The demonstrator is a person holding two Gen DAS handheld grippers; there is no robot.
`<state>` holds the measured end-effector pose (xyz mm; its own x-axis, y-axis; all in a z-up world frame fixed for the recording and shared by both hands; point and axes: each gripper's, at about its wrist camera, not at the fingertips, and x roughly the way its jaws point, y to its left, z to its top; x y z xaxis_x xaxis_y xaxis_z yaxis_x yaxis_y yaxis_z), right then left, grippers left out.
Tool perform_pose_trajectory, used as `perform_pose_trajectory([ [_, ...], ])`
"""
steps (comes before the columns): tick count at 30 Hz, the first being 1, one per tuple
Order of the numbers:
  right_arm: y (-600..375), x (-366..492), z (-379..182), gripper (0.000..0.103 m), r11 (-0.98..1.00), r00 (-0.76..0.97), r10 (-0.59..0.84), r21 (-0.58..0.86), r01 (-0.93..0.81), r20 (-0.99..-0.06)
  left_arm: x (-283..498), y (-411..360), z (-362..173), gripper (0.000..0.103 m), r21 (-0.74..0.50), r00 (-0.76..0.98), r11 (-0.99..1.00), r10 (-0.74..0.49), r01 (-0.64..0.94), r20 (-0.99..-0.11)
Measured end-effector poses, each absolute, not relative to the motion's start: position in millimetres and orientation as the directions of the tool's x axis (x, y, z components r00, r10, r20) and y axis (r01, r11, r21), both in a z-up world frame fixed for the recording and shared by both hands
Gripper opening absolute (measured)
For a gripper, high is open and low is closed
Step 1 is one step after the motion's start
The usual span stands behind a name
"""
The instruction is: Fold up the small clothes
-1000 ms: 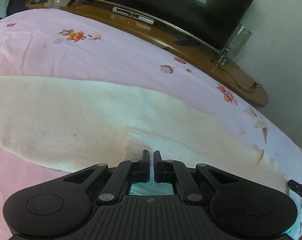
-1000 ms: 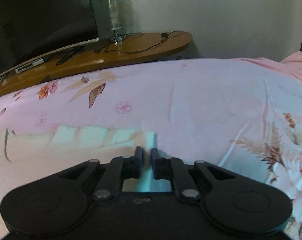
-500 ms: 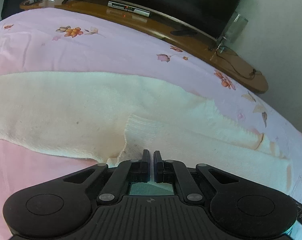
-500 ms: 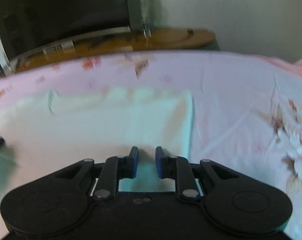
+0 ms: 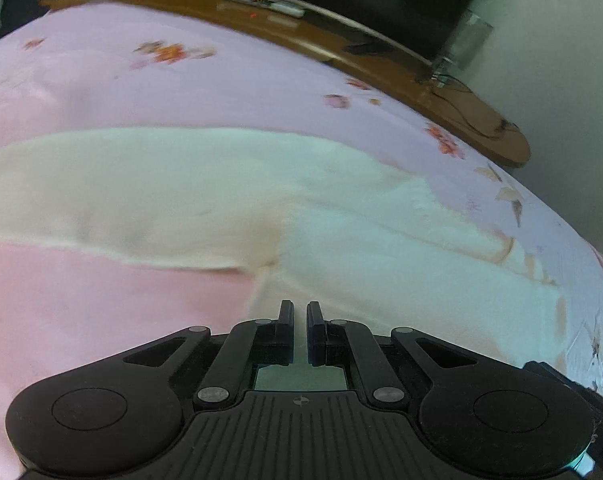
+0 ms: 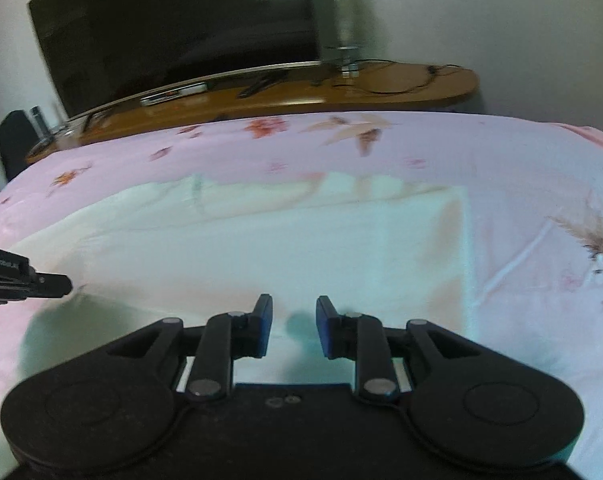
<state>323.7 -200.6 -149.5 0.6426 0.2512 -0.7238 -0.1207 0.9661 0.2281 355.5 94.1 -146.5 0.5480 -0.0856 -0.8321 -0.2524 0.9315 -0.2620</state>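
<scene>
A cream knitted garment (image 5: 341, 240) lies spread on the pink flowered bedsheet (image 5: 181, 92). My left gripper (image 5: 300, 312) is shut at the garment's near edge, and a fold of the cloth runs up into its fingertips, so it looks pinched on that edge. From the right wrist the garment (image 6: 301, 240) fills the middle, its straight right edge toward the sheet (image 6: 521, 184). My right gripper (image 6: 294, 308) hovers over the garment's near part. Its jaws are opening and nothing sits between the pads. The left gripper's tip (image 6: 53, 284) shows at the left, at a raised cloth corner.
Beyond the bed's far edge runs a curved wooden stand (image 6: 421, 84) carrying a dark television (image 6: 161, 32), a glass cylinder (image 6: 343, 28), a set-top box and cables. A pale wall stands behind it. Bare sheet stretches to the right of the garment.
The right gripper has swung left from the garment's end to over its body and its jaws have widened. The left gripper has drawn back, its cloth fold following.
</scene>
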Motion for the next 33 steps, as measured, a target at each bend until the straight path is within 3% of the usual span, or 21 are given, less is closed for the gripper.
perform_pose_trajectory([
  [26, -52.5, 335.2, -142.4, 0.035, 0.885, 0.554, 0.447, 0.259, -0.387, -0.702, 261.7, 305.3, -161.9, 0.004, -0.370, 0.528, 0.617, 0.089, -0.695, -0.844],
  [33, -37.1, 344.7, -146.2, 0.039, 0.874, 0.538, 0.461, 0.257, -0.412, -0.705, 251.5, 335.1, -164.6, 0.004, -0.328, 0.508, 0.581, 0.175, -0.745, -0.844],
])
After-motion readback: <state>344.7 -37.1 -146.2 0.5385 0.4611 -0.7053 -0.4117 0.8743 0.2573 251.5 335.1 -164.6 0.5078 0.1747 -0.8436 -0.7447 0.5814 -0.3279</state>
